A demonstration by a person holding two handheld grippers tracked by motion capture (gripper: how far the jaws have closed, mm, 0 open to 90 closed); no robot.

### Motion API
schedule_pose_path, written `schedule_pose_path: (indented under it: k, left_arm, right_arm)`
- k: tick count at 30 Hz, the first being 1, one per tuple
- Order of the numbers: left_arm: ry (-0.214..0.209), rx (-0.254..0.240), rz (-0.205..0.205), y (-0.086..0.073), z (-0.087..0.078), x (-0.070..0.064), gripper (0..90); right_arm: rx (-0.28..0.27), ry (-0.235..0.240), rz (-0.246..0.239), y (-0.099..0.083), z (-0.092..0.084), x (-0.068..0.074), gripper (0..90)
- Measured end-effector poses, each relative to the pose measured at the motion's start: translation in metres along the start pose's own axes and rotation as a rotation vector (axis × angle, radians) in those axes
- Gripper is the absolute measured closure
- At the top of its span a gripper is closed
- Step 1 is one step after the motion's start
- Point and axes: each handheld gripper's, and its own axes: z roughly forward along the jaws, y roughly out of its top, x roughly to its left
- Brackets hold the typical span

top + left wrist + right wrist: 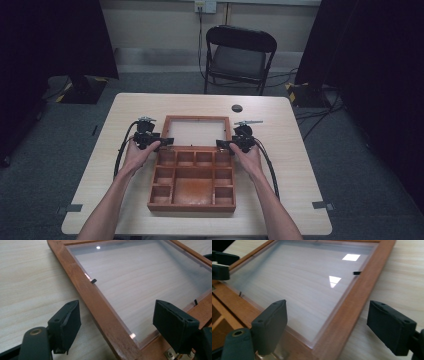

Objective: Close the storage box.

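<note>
Two grippers are working at the middle of the high view, and we are holding one in each hand. We are keeping the left gripper (167, 142) at the left side rail of the lid (169, 131) of a wooden box (192, 202), with our left hand (137, 152) wrapped behind it. In the left gripper view its jaws are standing wide apart, released, straddling that wooden rail near the hinge corner without clearly pressing on it; one jaw is hovering over the table, the other over the clear pane.

We are holding the right gripper (221, 144) at the opposite side rail of the lid, with our right hand (246, 156) behind it. In the right gripper view its jaws are likewise spread wide and gripping nothing, the rail passing between them, one jaw over the pane and one over the bare table. A small metal hinge (172, 355) is showing at the lower right of the left gripper view.

We are seeing the box lying open in the centre of the frame: the lid, a wooden frame around a transparent pane (297, 287), is lying flat on the table toward the upper part, and the compartmented tray is lying nearer the lower edge.

We are looking at a light wood-grain table (300, 175) with a round dark grommet (237, 108) near its upper edge. A black folding chair (239, 57) is standing beyond it at the top of the frame, on grey carpet, with dark drapes at both upper corners and cables trailing along the floor.
</note>
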Motion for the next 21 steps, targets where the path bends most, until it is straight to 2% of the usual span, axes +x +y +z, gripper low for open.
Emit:
schedule_pose_path:
  k: [4,6,10,12,18,21]
  left_arm:
    - [0.01,-0.005,0.02,0.0005,0.0002,-0.0035,24.4]
    - [-0.002,0.001,0.004,0.0006,0.0004,-0.0015,24.5]
    - [-0.021,0.005,-0.022,0.0006,0.002,0.0015,23.5]
    - [-0.022,0.004,-0.019,0.0005,0.002,0.0017,23.4]
    - [-0.016,0.011,-0.012,0.0015,0.0021,0.001,23.2]
    - [-0.022,0.014,-0.015,0.0018,0.0027,0.002,22.6]
  right_arm:
    - [0.001,0.008,0.013,0.0001,0.0027,-0.0002,14.0]
    - [-0.007,0.007,0.013,-0.0007,0.003,-0.0002,13.6]
    - [-0.009,0.04,0.058,-0.0021,0.0065,-0.0052,13.4]
    - [-0.012,0.048,0.073,-0.0026,0.008,-0.0038,13.0]
    - [-0.015,0.051,0.071,-0.0023,0.0082,-0.0043,13.7]
    - [-0.021,0.057,0.079,-0.002,0.0057,-0.0064,18.0]
